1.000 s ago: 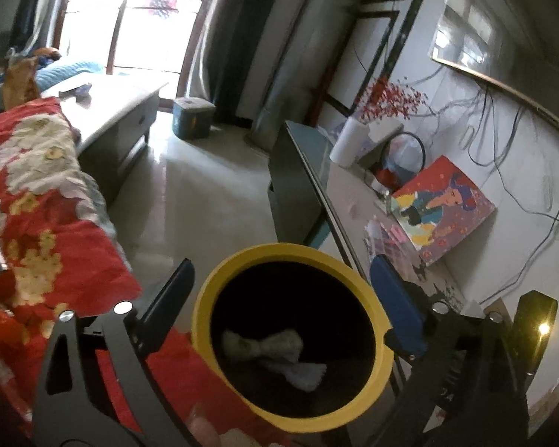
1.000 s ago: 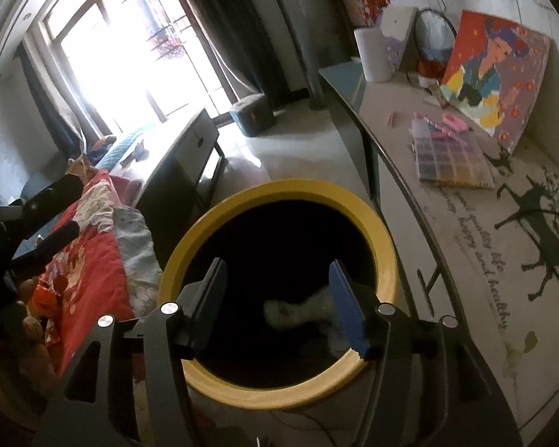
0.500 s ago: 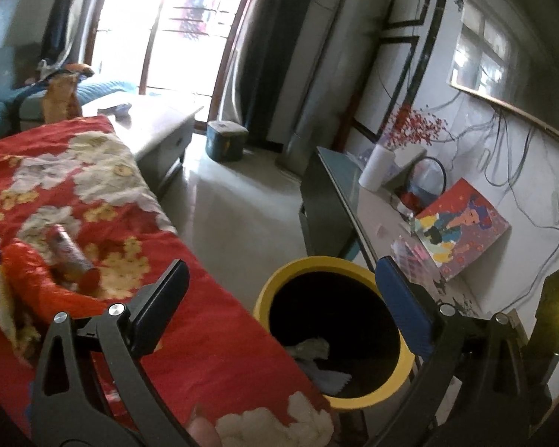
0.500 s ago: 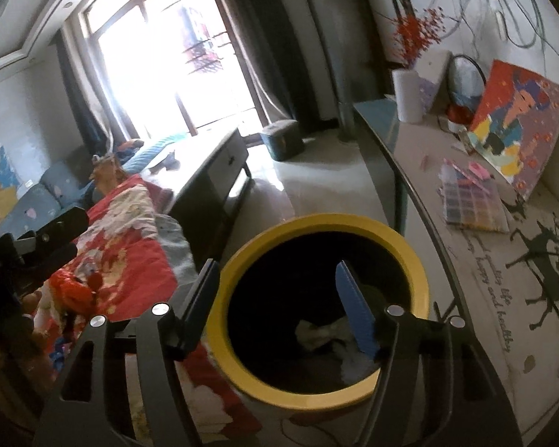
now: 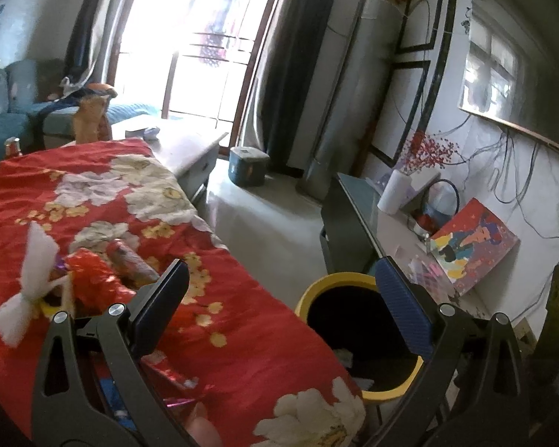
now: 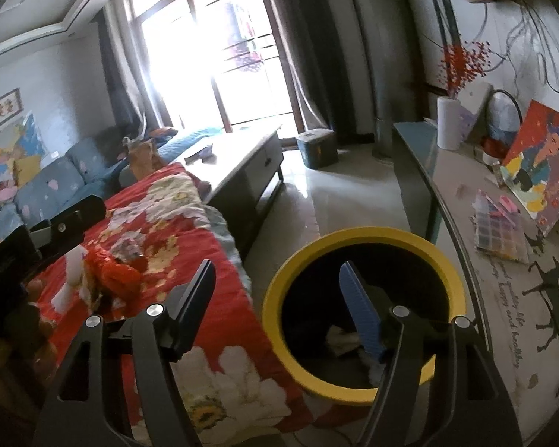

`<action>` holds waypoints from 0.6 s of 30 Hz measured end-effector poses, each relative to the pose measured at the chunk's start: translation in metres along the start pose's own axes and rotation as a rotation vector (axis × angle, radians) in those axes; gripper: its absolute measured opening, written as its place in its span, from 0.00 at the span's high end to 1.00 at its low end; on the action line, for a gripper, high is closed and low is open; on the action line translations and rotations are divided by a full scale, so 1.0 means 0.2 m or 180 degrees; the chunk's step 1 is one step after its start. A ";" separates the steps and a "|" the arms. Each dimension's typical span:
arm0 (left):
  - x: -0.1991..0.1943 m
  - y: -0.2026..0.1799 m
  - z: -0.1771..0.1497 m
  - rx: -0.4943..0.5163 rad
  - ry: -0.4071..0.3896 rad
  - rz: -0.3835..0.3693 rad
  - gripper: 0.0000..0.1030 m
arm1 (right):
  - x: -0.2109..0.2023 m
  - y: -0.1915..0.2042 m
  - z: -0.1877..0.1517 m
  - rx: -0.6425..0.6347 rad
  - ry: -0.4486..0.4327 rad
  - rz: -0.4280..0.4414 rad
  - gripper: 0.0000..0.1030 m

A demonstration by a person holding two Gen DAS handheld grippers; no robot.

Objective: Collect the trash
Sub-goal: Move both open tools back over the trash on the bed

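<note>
A black bin with a yellow rim point(image 5: 318, 290) stands on the floor beside a bed with a red floral blanket point(image 5: 242, 320). Crumpled paper point(image 6: 339, 337) lies at its bottom. My left gripper point(image 5: 281, 272) is open wide and empty, up over the blanket's edge and the bin. My right gripper point(image 6: 277, 272) hangs above the bin's left rim point(image 6: 361, 234); its jaws are opening with nothing between them. On the blanket lie a white tissue point(image 5: 37, 260), a crumpled red wrapper point(image 5: 89, 279) and a reddish tube-shaped wrapper point(image 5: 130, 264). The same tissue point(image 6: 72, 264) and red wrapper point(image 6: 115, 272) show in the right wrist view.
A low grey coffee table point(image 5: 190, 149) stands beyond the bed, with a small teal box point(image 5: 248, 165) on the floor by the window. Right of the bin runs a sideboard point(image 6: 462, 223) with a paper roll point(image 6: 449, 123), a painting point(image 6: 540, 164) and a bead tray point(image 6: 499, 231). A blue sofa point(image 6: 52, 186) is at the far left.
Both grippers have drawn back and up from the bin, so it looks smaller. The blanket with its trash has come into view. The right jaws have widened.
</note>
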State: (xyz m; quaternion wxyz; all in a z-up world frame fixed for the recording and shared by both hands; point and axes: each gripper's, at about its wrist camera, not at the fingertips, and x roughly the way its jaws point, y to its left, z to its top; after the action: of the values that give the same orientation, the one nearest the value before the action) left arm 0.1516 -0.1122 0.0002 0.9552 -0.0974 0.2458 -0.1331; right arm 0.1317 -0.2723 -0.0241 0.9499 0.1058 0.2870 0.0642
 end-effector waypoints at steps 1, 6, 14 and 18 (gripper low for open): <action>-0.01 0.01 0.00 -0.0008 -0.0018 0.0016 0.11 | -0.01 0.02 0.00 -0.0032 -0.0006 0.0019 0.34; -0.08 0.08 0.00 -0.0063 -0.0094 0.0096 0.11 | -0.02 0.11 0.00 -0.0124 -0.0019 0.0100 0.33; -0.17 0.21 0.00 -0.0151 -0.0198 0.0259 0.11 | -0.01 0.27 -0.02 -0.0286 0.0035 0.0263 0.33; -0.21 0.29 0.00 -0.0223 -0.0224 0.0345 0.11 | 0.00 0.35 -0.04 -0.0363 0.0073 0.0366 0.33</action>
State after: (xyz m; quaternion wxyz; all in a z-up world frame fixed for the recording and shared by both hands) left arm 0.1285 -0.0447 0.0035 0.9650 -0.1218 0.2216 -0.0690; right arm 0.1237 -0.2030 -0.0136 0.9458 0.0671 0.2872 0.1361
